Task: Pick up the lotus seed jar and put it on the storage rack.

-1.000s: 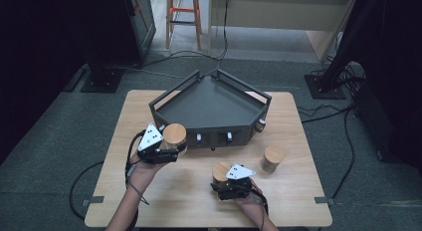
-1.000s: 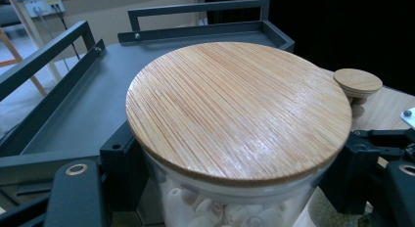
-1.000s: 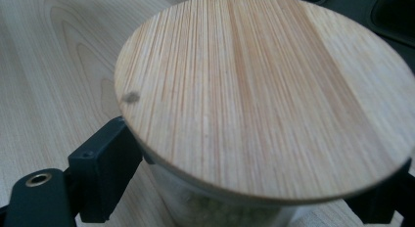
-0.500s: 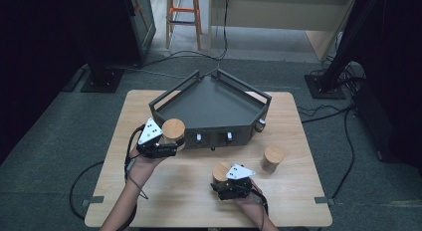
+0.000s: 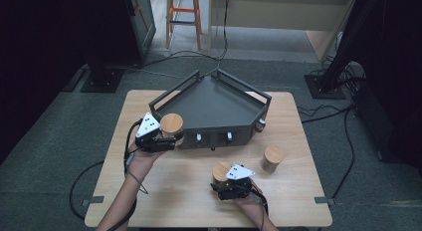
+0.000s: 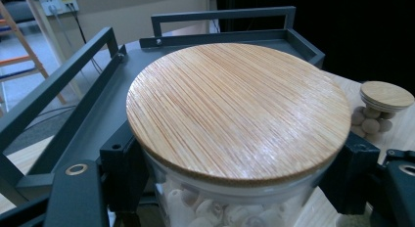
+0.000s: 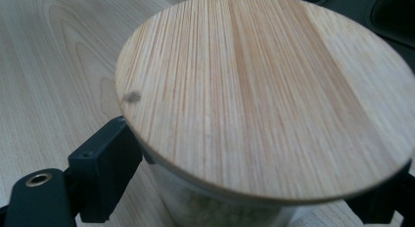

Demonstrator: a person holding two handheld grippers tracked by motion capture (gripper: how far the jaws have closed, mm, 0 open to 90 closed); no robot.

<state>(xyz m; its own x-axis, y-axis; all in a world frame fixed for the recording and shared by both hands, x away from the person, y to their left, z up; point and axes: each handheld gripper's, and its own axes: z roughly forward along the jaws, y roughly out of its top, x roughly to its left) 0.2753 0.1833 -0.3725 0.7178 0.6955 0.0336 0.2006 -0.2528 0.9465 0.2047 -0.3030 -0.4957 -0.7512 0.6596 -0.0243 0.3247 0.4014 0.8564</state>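
My left gripper (image 5: 170, 140) is shut on a glass jar with a bamboo lid (image 5: 171, 123), held at the front left corner of a dark five-sided tray (image 5: 240, 133). In the left gripper view the jar (image 6: 238, 109) has white pieces inside, and both jaws press on its sides below the lid. Near the table's front edge, my right gripper (image 5: 222, 184) is shut on a second lidded jar (image 5: 219, 170). In the right gripper view that jar's lid (image 7: 274, 95) hides most of the glass, with a jaw touching it on each side.
A third lidded jar (image 5: 273, 158) holding round beige balls stands alone on the wooden table (image 5: 179, 196), right of the tray's front; it also appears in the left gripper view (image 6: 386, 95). The tray's raised rails (image 6: 58, 75) rise just beyond the left jar. Cables trail over the floor.
My left gripper has carried its jar a little farther away, toward the tray's corner. The right gripper and its jar have stayed put.
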